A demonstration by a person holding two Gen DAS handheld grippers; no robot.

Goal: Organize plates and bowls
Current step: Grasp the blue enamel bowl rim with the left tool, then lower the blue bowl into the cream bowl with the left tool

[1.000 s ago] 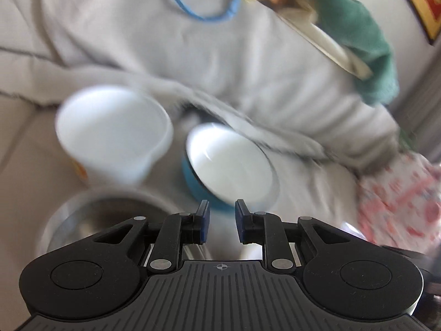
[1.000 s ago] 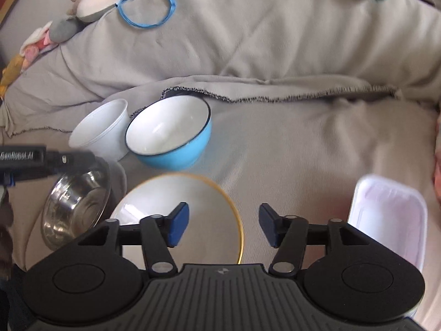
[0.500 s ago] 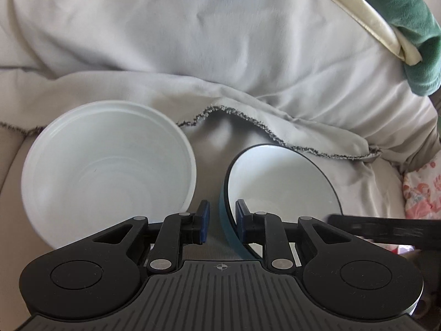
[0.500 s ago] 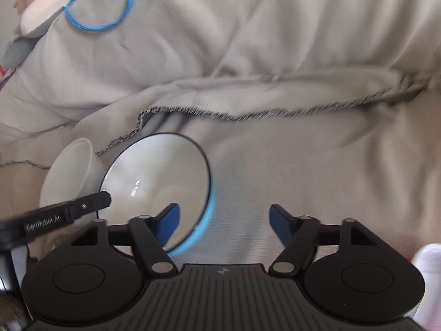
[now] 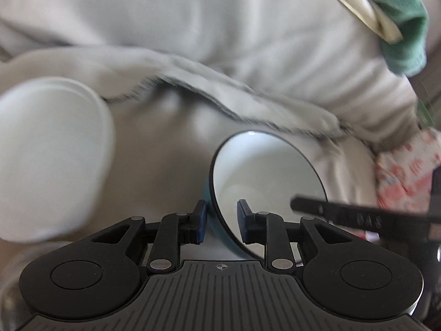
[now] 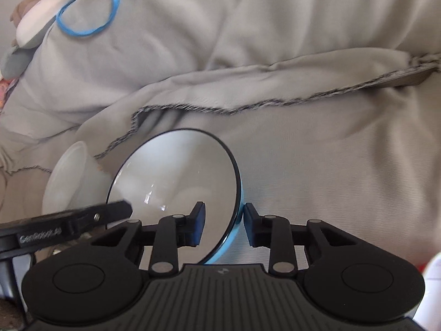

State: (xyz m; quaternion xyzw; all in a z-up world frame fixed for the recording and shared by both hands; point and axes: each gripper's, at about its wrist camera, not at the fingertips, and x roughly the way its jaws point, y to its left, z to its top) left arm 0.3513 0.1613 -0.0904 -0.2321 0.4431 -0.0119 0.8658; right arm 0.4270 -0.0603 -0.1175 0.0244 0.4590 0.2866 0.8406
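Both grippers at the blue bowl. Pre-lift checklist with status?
1. Right hand-held gripper on the blue bowl rim: ok. Its jaws have just been closing, the rim is between them, and the outer pad is on the blue wall.
2. Left hand-held gripper grip: not ok. Its jaws have just been opening; the rim is between them, but there is a gap at the inner pad.
3. White bowl apart from the blue bowl: ok.
4. Blanket edge off the rim: ok, it lies behind.
5. Blue bowl empty: ok.
6. Drop spot: cannot tell, not in view.
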